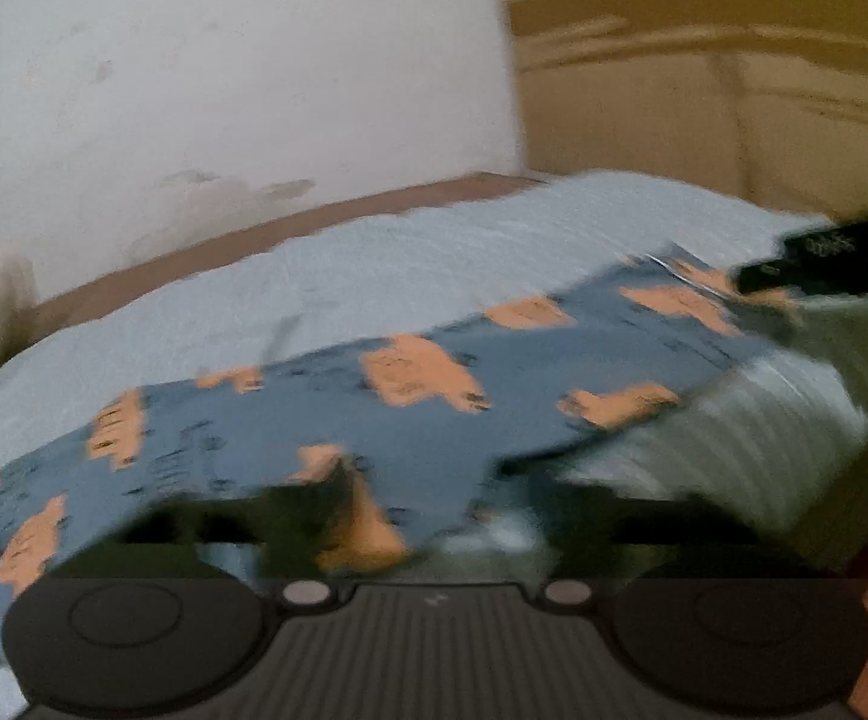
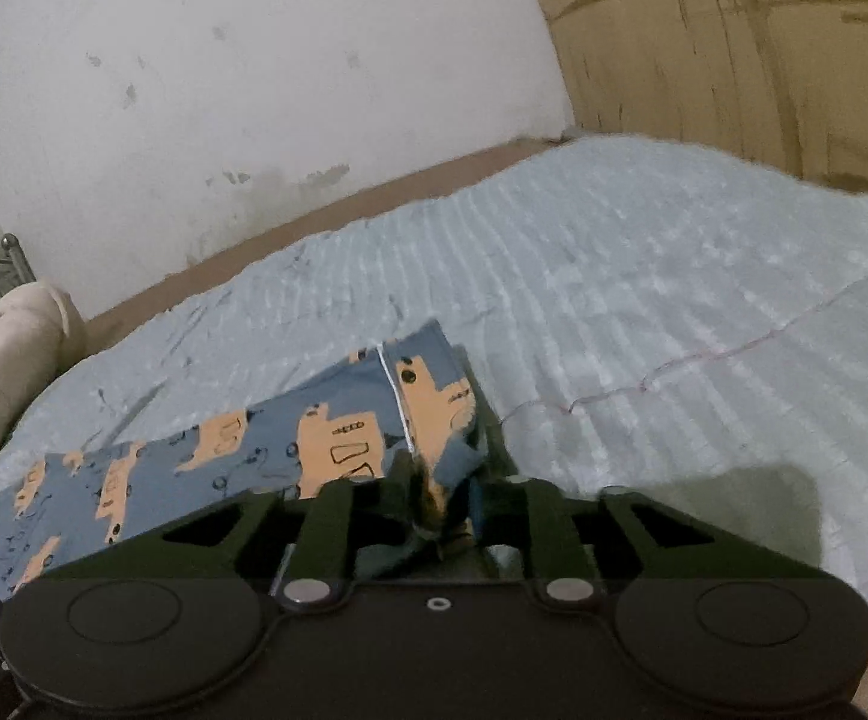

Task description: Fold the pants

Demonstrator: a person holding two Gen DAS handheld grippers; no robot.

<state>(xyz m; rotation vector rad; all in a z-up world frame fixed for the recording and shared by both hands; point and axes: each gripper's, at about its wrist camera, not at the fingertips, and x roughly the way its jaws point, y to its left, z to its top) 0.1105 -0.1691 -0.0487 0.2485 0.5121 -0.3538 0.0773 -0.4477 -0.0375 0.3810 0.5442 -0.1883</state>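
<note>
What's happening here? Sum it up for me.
A person with a gripper in each hand is folding blue patterned pants on a bed's pale cover. The right gripper has a bunched corner of the pants between its fingers; whether it grips is unclear. The left gripper hangs open at the other end.

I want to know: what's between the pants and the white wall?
Only the pale blue bedspread, then the bed's brown edge by the wall. The right wrist view shows the pants clearest.
</note>
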